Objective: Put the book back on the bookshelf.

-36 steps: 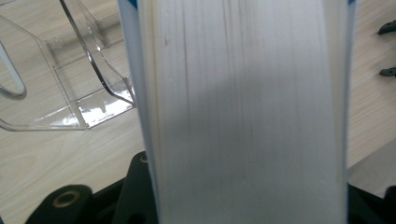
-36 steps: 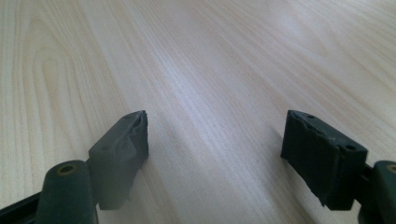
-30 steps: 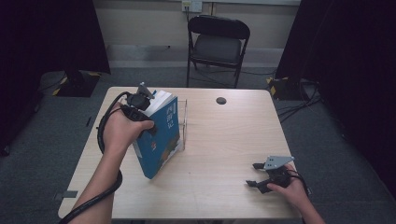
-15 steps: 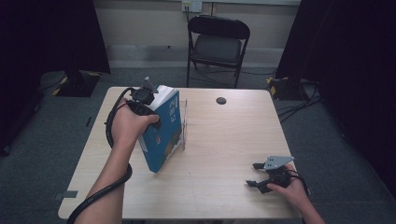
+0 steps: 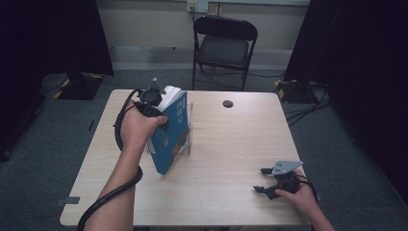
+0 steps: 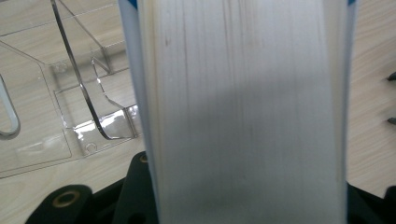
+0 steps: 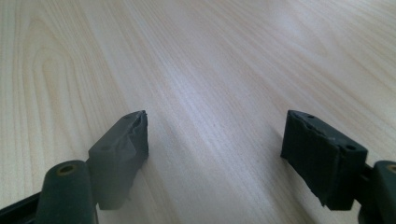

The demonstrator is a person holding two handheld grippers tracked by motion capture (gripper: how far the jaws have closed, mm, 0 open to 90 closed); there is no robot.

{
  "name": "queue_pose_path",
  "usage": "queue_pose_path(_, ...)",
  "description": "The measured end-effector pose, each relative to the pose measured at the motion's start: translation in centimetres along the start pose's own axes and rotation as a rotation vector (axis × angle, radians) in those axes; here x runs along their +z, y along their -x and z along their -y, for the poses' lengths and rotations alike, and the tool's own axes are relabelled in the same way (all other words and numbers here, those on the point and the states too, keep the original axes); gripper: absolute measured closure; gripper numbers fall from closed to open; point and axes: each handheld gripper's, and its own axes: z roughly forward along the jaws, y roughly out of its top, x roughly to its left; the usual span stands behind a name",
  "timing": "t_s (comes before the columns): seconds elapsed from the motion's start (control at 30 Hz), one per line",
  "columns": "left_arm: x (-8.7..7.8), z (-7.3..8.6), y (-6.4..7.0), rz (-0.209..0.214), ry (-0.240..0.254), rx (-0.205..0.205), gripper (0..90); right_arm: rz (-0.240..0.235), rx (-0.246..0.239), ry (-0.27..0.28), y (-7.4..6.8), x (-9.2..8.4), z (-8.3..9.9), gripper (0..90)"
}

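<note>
In the high view the left gripper (image 5: 161, 108) sits in the upper left part of the table (image 5: 231, 144), pinching a blue book (image 5: 171, 137) by its upper end. The book stands tilted, its lower corner down on the wood near the middle left of the frame and its top leaning toward the upper left, where the white page edges show. Its cover lies close against a clear plastic stand (image 5: 189, 127) just to its right; whether the two touch cannot be told. In the left gripper view the pale page block of the book (image 6: 243, 112) runs from top to bottom through the middle of the frame, with the black jaws pressed on it from either side at the bottom edge, and the clear plastic stand (image 6: 79, 93) lies on the wood in the upper left. The right gripper (image 5: 267, 181) rests low at the lower right of the table in the high view, well apart from the book. In the right gripper view its jaws stand spread with bare wood between them, and the right gripper (image 7: 215, 149) holds nothing. A black folding chair (image 5: 223, 45) stands beyond the far edge of the table, at the top centre.
</note>
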Motion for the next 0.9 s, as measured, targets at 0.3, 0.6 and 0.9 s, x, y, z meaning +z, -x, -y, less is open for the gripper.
queue_pose_path(0.3, 0.7, -0.7, 0.3, -0.016, 0.001, -0.014, 61.7, -0.001, -0.003, 0.000, 0.0, 0.0, 0.0, 22.1)
queue_pose_path(0.6, 1.2, -1.3, 0.4, -0.023, 0.006, -0.019, 61.7, -0.003, -0.001, -0.002, 0.0, 0.0, 0.0, 22.1)
queue_pose_path(0.9, 1.7, -1.7, 0.8, -0.042, 0.023, -0.024, 61.7, -0.003, -0.002, -0.001, 0.0, 0.0, 0.0, 22.1)
